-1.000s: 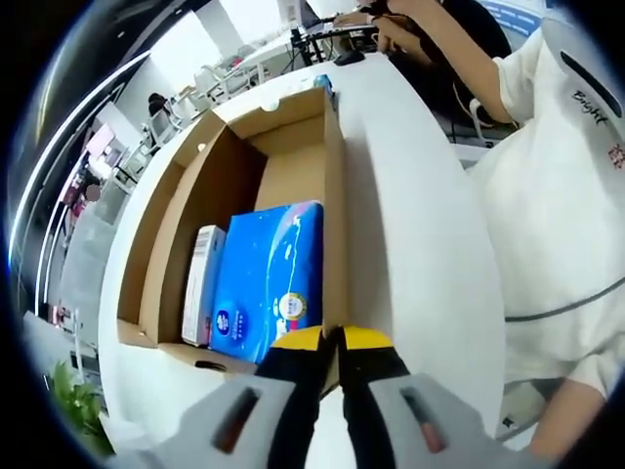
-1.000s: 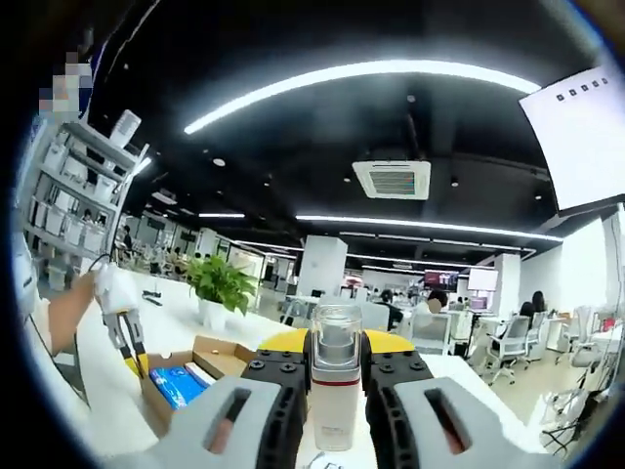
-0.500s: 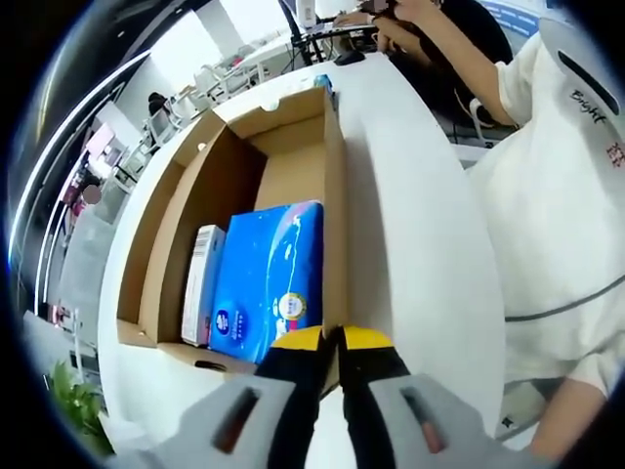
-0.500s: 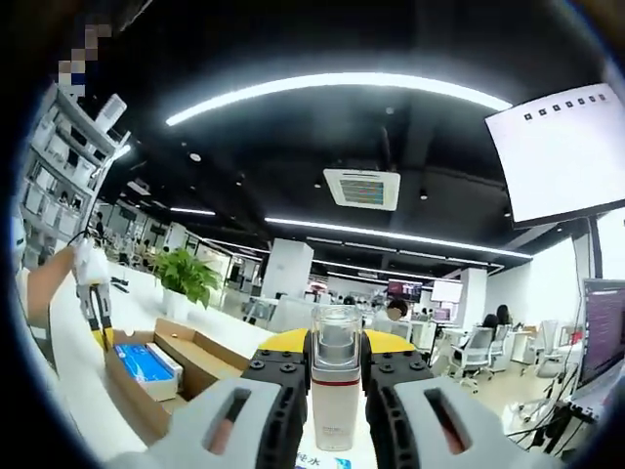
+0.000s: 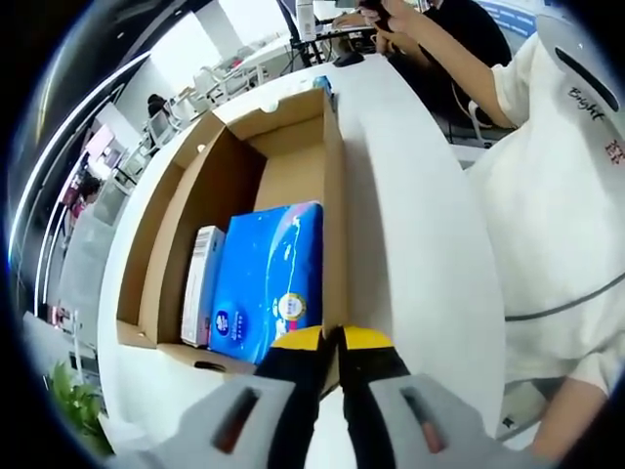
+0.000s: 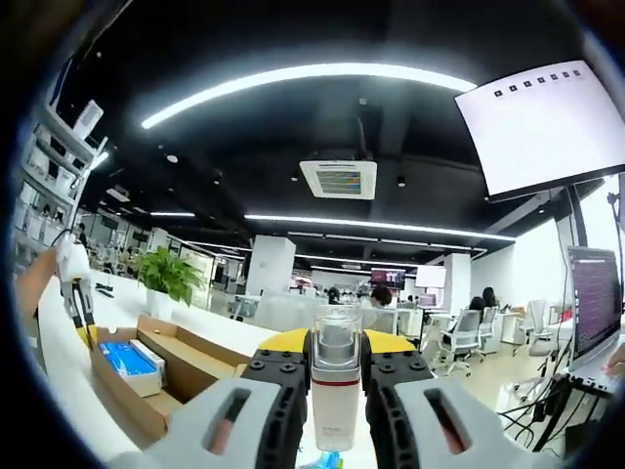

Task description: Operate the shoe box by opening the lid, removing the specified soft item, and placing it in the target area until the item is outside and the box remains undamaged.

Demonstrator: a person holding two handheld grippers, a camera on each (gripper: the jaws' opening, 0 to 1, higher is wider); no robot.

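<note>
A: Where does it stand?
B: The shoe box (image 5: 239, 210) lies open on the tabletop (image 5: 420, 254). The left hand-held gripper (image 5: 332, 337), jaws together, pinches its near wall at lower centre.
A: And the soft item?
B: The blue tissue pack (image 5: 269, 278) sits inside, not removed. The right hand-held gripper (image 6: 335, 357) is clamped on a capped bottle (image 6: 335, 391); I'd free it first, then lift the pack.
</note>
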